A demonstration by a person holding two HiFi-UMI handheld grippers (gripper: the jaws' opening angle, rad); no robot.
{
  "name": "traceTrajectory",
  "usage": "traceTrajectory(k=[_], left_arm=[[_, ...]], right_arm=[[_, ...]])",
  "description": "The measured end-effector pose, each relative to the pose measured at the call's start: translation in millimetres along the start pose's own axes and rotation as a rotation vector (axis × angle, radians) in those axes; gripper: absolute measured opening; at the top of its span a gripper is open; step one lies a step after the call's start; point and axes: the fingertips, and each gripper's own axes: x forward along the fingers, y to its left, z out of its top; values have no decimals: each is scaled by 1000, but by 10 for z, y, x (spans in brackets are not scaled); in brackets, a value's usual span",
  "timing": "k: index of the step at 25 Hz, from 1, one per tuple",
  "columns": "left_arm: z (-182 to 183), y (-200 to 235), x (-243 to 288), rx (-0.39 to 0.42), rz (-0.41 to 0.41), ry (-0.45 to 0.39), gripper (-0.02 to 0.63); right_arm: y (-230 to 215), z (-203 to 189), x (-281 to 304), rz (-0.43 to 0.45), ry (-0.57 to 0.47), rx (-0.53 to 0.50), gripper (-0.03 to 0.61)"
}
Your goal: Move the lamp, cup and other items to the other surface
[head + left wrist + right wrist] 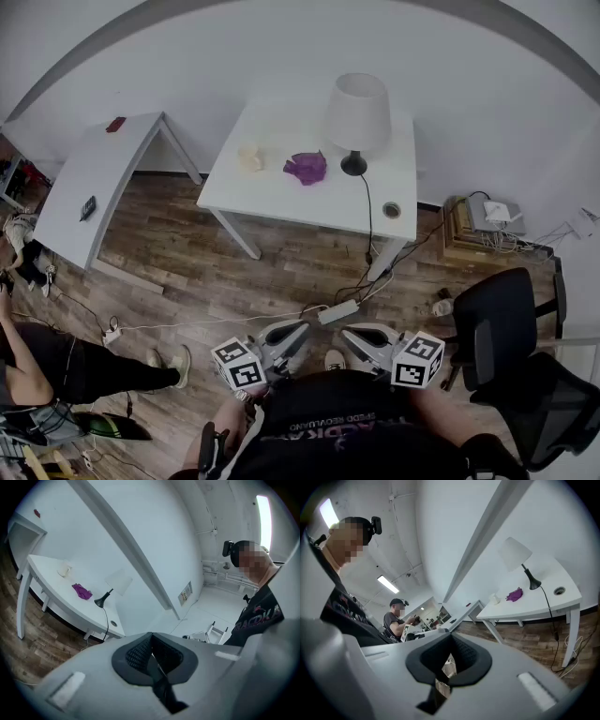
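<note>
A white-shaded lamp (357, 117) with a black base stands at the right of the white table (281, 202). A crumpled purple cloth (307, 168) lies beside it, and a cream cup (249, 157) stands further left. My left gripper (298, 328) and right gripper (349, 330) are held close to my body, far from the table, tips turned toward each other. Both are shut with nothing between the pads. The left gripper view shows the lamp (117, 582), cloth (82, 591) and cup (64, 570) in the distance. The right gripper view shows the lamp (514, 552), cloth (515, 594) and cup (493, 599).
A second white table (103, 178) at the left carries a small red thing (115, 124) and a black one (87, 207). On the wood floor lie a power strip (338, 311) and cables. A black office chair (506, 328) stands at the right, and a seated person (56, 366) is at the left.
</note>
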Motion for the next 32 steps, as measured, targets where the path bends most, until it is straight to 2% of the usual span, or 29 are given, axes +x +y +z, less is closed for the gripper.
traceTrajectory(k=[12, 20, 27, 32], left_arm=[[-99, -11, 34, -32, 25, -41, -5], [-172, -78, 46, -9, 51, -29, -5], [-102, -16, -163, 29, 85, -14, -5], [-33, 128, -376, 25, 67, -2, -5]], right_arm=[[-48, 14, -105, 17, 3, 15, 0], [-40, 54, -139, 53, -19, 16, 2], [26, 52, 56, 63, -24, 40, 3], [96, 76, 278, 29, -51, 46, 3]])
